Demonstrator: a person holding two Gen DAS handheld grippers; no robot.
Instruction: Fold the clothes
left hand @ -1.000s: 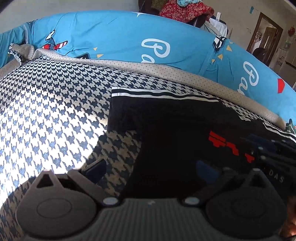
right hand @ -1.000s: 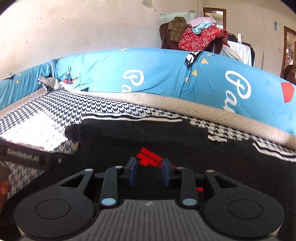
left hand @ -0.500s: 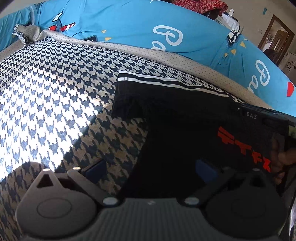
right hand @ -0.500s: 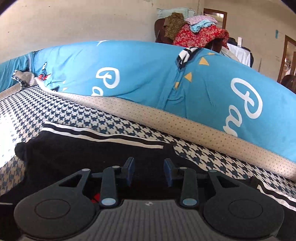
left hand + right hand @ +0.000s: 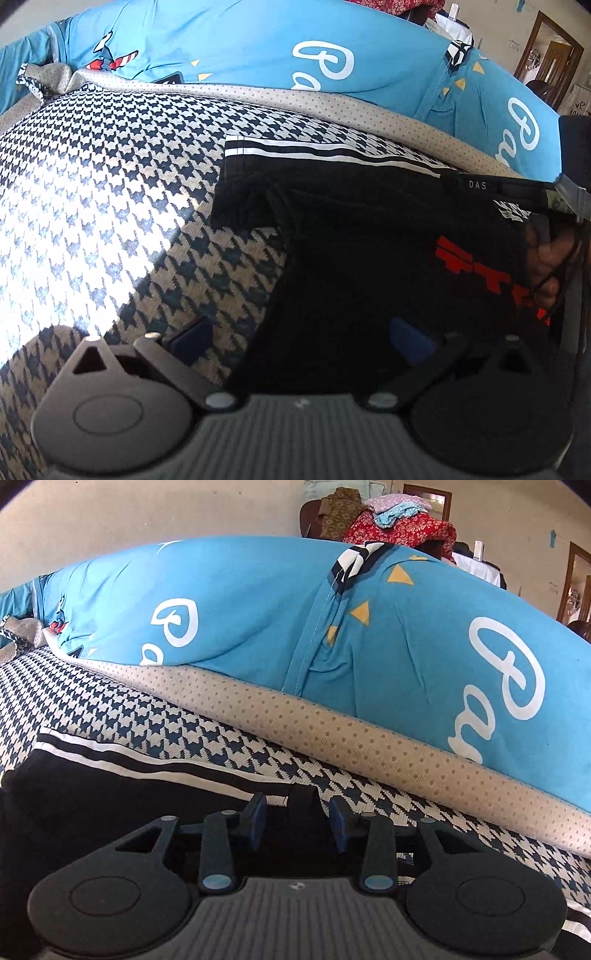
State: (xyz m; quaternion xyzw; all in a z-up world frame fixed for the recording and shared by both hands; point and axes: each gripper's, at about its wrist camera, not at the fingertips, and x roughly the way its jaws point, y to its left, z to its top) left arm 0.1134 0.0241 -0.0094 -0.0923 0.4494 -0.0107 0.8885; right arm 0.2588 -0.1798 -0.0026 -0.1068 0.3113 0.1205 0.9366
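A black fabric garment with white stripes and a red print (image 5: 369, 236) lies flat on the navy-and-cream houndstooth bedspread (image 5: 110, 177); the left gripper (image 5: 299, 338) gapes wide, straddling the garment's edge, gripping nothing; the right gripper (image 5: 297, 821), jaws just opening, stands partly open around a black fold, pads clear of it

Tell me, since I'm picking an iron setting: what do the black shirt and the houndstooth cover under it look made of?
Black shirt: looks like a soft matte knit, likely cotton or a blend; it creases limply, no sheen. Houndstooth cover: seems a coarser woven fabric; its pattern shows a stepped weave.
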